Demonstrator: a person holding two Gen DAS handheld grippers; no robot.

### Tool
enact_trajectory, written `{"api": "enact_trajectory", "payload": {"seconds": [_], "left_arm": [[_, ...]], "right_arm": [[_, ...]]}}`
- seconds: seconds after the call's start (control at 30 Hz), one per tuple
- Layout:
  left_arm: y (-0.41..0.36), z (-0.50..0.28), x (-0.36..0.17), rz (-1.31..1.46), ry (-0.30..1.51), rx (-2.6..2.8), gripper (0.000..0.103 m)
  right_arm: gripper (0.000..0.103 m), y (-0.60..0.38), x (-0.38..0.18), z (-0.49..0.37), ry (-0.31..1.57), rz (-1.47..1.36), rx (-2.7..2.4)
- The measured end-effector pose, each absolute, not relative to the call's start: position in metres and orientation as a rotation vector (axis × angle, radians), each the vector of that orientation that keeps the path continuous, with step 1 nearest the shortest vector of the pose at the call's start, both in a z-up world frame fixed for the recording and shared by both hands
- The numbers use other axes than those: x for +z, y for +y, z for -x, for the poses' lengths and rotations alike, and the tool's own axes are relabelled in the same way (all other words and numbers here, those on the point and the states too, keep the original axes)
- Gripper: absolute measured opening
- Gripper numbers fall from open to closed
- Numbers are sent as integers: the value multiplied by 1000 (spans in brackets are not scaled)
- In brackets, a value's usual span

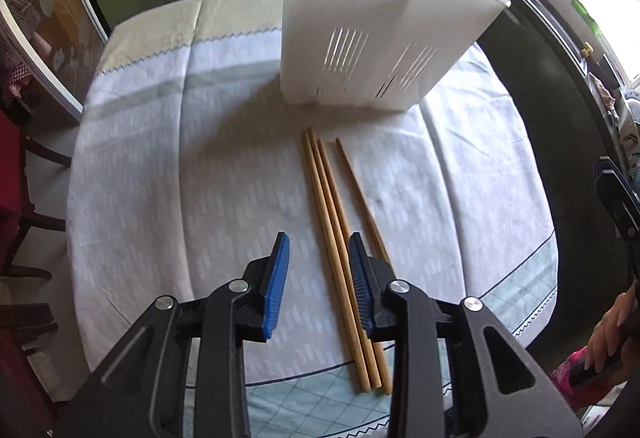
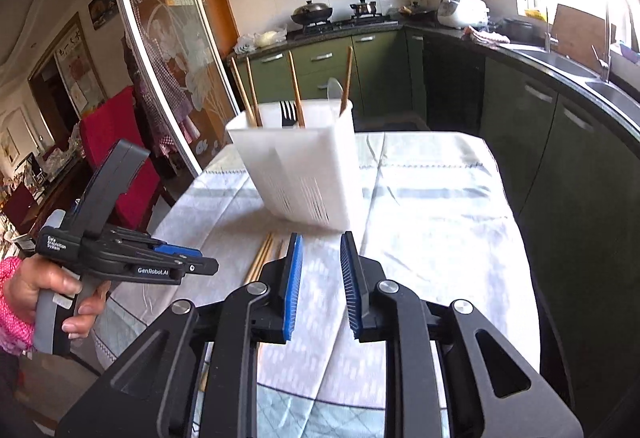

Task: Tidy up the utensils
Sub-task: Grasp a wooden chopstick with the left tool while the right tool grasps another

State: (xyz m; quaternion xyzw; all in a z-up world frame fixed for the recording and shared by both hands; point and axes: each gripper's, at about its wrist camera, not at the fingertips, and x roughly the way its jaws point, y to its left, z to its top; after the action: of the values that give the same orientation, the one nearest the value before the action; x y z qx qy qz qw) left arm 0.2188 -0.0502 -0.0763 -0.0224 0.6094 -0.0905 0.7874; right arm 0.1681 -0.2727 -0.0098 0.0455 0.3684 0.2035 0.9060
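Note:
Three wooden chopsticks (image 1: 334, 222) lie side by side on the tablecloth, pointing toward a white slotted utensil holder (image 1: 372, 34). My left gripper (image 1: 319, 252) is open and empty, hovering above the chopsticks, which pass between its pads and under the right one. In the right wrist view the holder (image 2: 300, 166) stands upright with several chopsticks, a black fork (image 2: 287, 113) and a spoon in it. My right gripper (image 2: 320, 256) is open and empty, above the table in front of the holder. The left gripper (image 2: 200, 261) shows at the left of that view, over the lying chopsticks (image 2: 262, 256).
The round table (image 1: 160, 166) has a pale patterned cloth. Green kitchen cabinets (image 2: 532, 142), a counter with a sink and a stove stand behind and to the right. A red chair (image 2: 120, 158) and a glass sliding door are at the left.

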Motion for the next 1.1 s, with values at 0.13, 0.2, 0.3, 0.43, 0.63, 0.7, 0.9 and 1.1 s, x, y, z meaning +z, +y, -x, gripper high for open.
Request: {"api": "enact_trajectory", "payload": {"seconds": [0.13, 0.2, 0.3, 0.43, 0.63, 0.7, 0.9, 1.1], "left_arm": [[-61, -223, -101, 24, 1375, -173, 29], [-64, -226, -109, 17, 1398, -160, 29], [-67, -226, -115, 3, 1410, -144, 28], [-70, -228, -117, -20, 1414, -119, 28], [-79, -235, -126, -26, 1436, -115, 28], [-83, -237, -128, -44, 1440, -108, 28], [-92, -241, -139, -81, 1459, -100, 25], [-84, -241, -142, -83, 1464, -116, 8]], "right_arm": [[20, -289, -31, -156, 802, -120, 393], [20, -298, -39, -151, 814, -142, 389], [32, -308, -46, -144, 819, -169, 382], [32, -314, -49, -143, 827, -187, 392], [32, -309, -51, -147, 843, -195, 412], [32, -306, -52, -148, 851, -194, 416], [32, -285, -56, -155, 891, -136, 443], [32, -238, -76, -179, 1001, -66, 528]]}}
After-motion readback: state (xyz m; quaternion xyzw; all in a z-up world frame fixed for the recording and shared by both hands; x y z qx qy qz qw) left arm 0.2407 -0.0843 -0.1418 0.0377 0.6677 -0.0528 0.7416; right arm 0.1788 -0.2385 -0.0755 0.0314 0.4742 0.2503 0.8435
